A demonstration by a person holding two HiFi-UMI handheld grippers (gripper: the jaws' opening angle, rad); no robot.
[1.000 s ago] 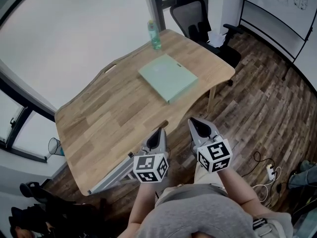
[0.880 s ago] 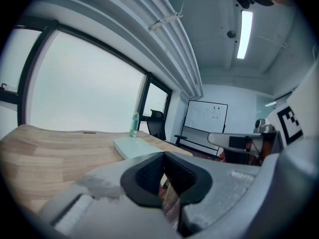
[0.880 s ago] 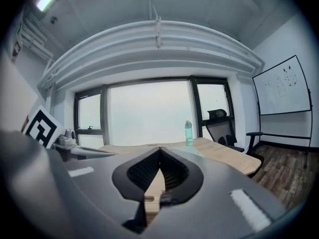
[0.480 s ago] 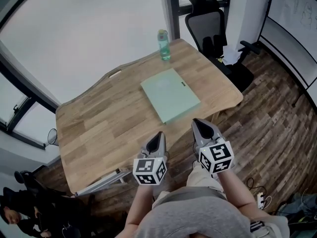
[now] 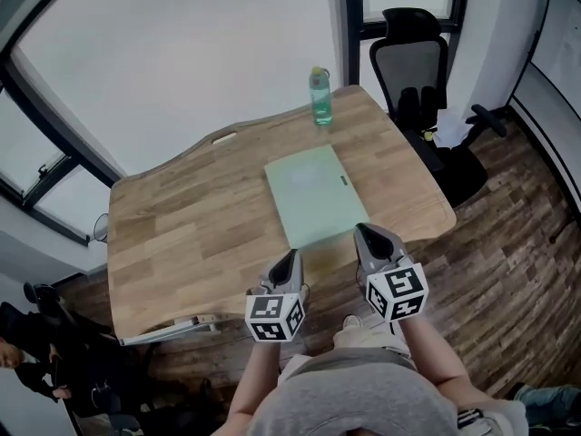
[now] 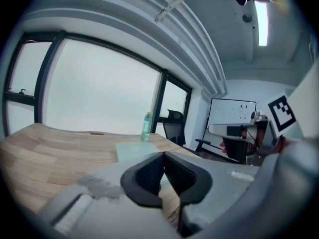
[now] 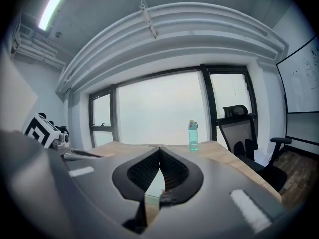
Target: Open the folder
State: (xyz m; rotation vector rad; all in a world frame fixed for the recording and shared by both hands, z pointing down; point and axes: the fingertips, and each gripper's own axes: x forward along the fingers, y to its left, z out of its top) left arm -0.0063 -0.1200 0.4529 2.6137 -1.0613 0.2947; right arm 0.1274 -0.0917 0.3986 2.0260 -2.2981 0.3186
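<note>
Folder [image 5: 313, 195] lay closed, untouched.
Left gripper [image 5: 290, 256] and right gripper [image 5: 367, 233] jaws sat pressed together, empty; one should part before catching the cover edge.

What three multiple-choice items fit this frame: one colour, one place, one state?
1. What colour is the folder?
A) red
B) pale green
C) black

2. Where on the table is the bottle?
A) on the folder
B) at the near edge
C) at the far edge, beyond the folder

3. What state is the folder in?
A) open
B) closed, lying flat
C) propped upright

Key: 1 B, its cover is pale green; 2 C, it stands upright by the far edge; 3 B, the cover is down and flat.
</note>
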